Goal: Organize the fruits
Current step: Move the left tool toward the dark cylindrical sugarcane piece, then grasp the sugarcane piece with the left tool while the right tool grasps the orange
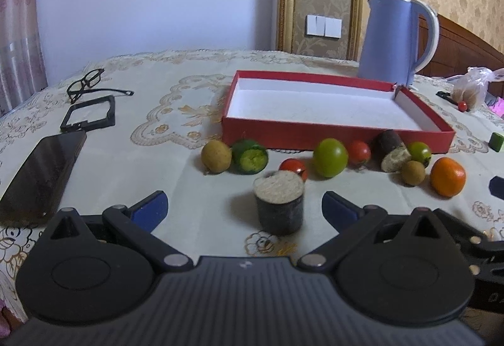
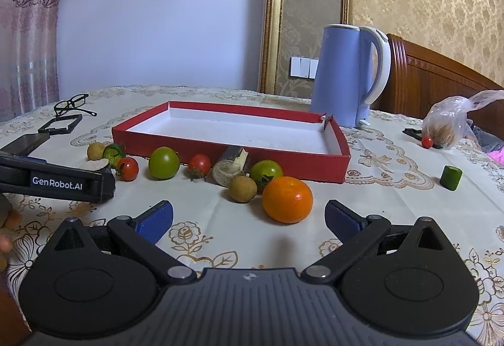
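2 short cut pieces of dark-skinned, pale-fleshed sugarcane sit among the fruit on the embroidered cream tablecloth of the worktop: 1 upright sugarcane stub stands between the blue-padded fingers of the left gripper, and 1 lying sugarcane piece rests against the front wall of the shallow red cardboard box with a white lining. Nothing lies inside that box. The fruit forms a loose row just in front of it. Counted in the left wrist view: 2 brown longans, the bigger longan at the left end touching a dark green lime with a peeled patch, the smaller longan near the right end; 2 green tomatoes, a large green tomato and a small green tomato; 2 red cherry tomatoes; and 1 glossy orange mandarin at the right end, just ahead of the right gripper.

Both grippers are spread wide and grasp nothing; the left one's fingers flank the stub without touching it.

1 blue electric kettle stands behind the box. 1 pair of black glasses, 1 black phone and 1 small green cylinder lie off to the sides.
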